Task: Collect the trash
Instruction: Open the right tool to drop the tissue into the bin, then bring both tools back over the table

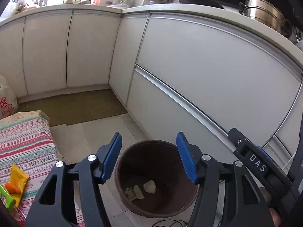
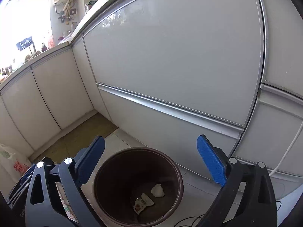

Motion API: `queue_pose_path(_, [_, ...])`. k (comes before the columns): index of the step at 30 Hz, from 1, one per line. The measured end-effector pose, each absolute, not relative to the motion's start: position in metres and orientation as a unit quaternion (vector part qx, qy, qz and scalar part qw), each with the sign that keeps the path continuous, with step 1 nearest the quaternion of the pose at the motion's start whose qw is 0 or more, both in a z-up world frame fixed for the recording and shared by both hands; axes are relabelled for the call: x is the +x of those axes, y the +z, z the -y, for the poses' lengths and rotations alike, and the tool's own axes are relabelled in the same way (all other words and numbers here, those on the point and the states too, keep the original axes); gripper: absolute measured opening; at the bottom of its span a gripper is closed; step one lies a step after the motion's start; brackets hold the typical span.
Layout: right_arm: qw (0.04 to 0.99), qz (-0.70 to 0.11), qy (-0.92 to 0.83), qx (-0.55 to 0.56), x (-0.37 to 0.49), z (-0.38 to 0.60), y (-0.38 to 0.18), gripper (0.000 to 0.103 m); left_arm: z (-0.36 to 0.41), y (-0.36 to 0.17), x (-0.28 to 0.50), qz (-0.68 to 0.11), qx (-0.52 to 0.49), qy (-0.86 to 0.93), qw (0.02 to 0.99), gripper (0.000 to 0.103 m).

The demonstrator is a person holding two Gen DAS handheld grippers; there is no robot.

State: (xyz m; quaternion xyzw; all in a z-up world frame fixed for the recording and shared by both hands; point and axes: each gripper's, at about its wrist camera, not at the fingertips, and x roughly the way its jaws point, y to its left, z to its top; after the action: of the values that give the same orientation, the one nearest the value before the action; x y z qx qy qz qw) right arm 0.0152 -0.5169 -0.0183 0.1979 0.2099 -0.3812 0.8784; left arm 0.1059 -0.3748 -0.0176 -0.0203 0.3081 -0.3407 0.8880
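Observation:
A brown round bin (image 1: 130, 206) stands on the tiled floor and shows in both views (image 2: 178, 172). Inside lie a white crumpled paper ball (image 1: 150, 186) (image 2: 157, 190) and a small printed wrapper (image 1: 134, 193) (image 2: 143, 204). My left gripper (image 1: 149, 156) is open and empty, held above the bin's mouth. My right gripper (image 2: 151, 160) is open and empty, also above the bin. Yellow, orange and green wrappers (image 1: 13, 185) lie on a patterned cloth (image 1: 26, 143) at the lower left of the left wrist view.
White cabinet fronts (image 1: 208, 71) stand close behind the bin. A brown mat (image 1: 75, 106) lies in the corner. A white plastic bag (image 1: 6, 100) stands at the far left. A black cable (image 1: 170, 222) lies on the floor by the bin. A steel pot (image 1: 265, 13) sits on the counter.

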Motion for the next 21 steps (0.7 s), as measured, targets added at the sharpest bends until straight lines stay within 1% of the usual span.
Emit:
queue_pose_path(2, [0.881,-0.205,-0.376,0.200,0.015,0.511,-0.014,0.095,0.364,-0.013,0.104,-0.303,-0.022,-0.330,0.893,0.065])
queue_pose_path(6, [0.887,-0.197,-0.368,0.199,0.017,0.497,-0.006,0.096,0.340,-0.002,0.104,-0.287,-0.015,-0.303,0.909,0.067])
queue_pose_path(8, [0.891,-0.197,-0.360,0.195,0.017,0.487,-0.003,0.096,0.327,0.003,0.105,-0.278,-0.016,-0.289,0.916,0.074])
queue_pose_path(12, [0.900,-0.195,-0.346,0.180,0.022,0.462,0.003,0.096,0.302,0.015,0.105,-0.260,-0.013,-0.264,0.929,0.078])
queue_pose_path(21, [0.920,-0.181,-0.316,0.147,0.028,0.411,0.015,0.096,0.251,0.027,0.105,-0.252,-0.033,-0.224,0.941,0.079])
